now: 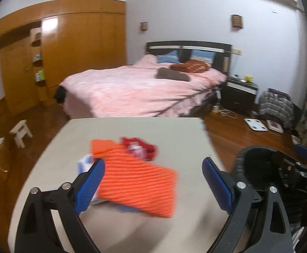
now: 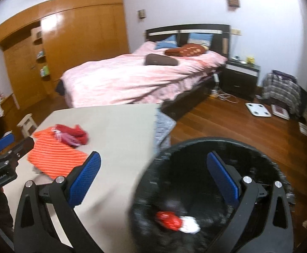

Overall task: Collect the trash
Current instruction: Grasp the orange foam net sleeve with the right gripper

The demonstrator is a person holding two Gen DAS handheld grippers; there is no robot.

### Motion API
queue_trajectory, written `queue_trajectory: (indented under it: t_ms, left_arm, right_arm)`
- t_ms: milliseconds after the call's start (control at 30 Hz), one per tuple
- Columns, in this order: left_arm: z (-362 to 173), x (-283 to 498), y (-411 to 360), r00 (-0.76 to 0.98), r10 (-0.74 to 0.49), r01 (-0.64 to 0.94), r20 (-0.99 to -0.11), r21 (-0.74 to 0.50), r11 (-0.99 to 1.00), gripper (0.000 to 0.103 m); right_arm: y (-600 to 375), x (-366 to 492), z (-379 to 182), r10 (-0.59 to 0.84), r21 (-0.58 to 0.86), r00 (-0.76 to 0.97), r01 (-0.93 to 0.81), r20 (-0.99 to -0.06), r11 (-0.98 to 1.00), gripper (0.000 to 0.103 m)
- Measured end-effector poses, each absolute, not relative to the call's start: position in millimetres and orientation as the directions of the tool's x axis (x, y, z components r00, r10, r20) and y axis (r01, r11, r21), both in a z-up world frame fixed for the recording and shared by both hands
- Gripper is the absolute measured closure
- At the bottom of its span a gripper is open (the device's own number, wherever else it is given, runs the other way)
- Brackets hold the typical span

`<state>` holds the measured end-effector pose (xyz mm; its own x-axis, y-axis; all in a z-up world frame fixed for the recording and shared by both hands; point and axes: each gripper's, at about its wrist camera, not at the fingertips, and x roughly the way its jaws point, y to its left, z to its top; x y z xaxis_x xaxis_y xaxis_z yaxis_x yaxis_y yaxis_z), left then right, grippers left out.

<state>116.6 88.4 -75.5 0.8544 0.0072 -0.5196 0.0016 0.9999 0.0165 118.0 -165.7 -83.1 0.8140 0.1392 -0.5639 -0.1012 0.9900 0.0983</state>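
Note:
My left gripper is open and empty above the beige table, just short of an orange ribbed cloth. A red wrapper with pink bits lies at the cloth's far edge, and a white-blue packet peeks out at its left. My right gripper is open and empty over the black mesh bin beside the table's right edge. A red and white crumpled piece lies inside the bin. The orange cloth and the red wrapper also show in the right wrist view.
A bed with a pink cover stands beyond the table. A wooden wardrobe fills the left wall. A small white stool is left of the table. A nightstand, a white scale and a plaid bag stand at the right.

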Motion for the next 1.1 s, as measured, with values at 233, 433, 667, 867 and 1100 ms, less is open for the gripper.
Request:
queue_trajectory:
  t_ms: [233,433,667,867,1100]
  left_arm:
    - [-88.5,109.7,148.1,0.851,0.118,-0.108,-0.512,0.048,0.993,0.011]
    - [-107.0,110.0,183.2,0.838,0.167,-0.159,-0.520,0.062,0.985,0.011]
    - [-128.3,114.4,213.1,0.813,0.188,-0.197,-0.550,0.044,0.979,0.011]
    - [-140.6,115.2,225.9,0.796,0.201,-0.213,-0.571,0.047,0.976,0.011]
    - [-149.5,114.0,236.5,0.786,0.200,-0.217,-0.585,0.042,0.975,0.011]
  right_arm:
    - [-102.8,136.9,-96.5,0.202,0.089,0.788,-0.185,-0.582,0.979,0.005]
    - [-64.1,145.0,-117.0,0.227,0.074,0.772,-0.229,-0.593,0.971,0.005]
    - [-23.2,146.9,-137.2,0.273,0.056,0.745,-0.303,-0.609,0.951,0.005]
    - [1.9,146.9,-149.2,0.294,0.044,0.715,-0.347,-0.634,0.937,0.005]
    - [22.8,147.9,-162.8,0.293,0.006,0.692,-0.385,-0.660,0.923,0.005]
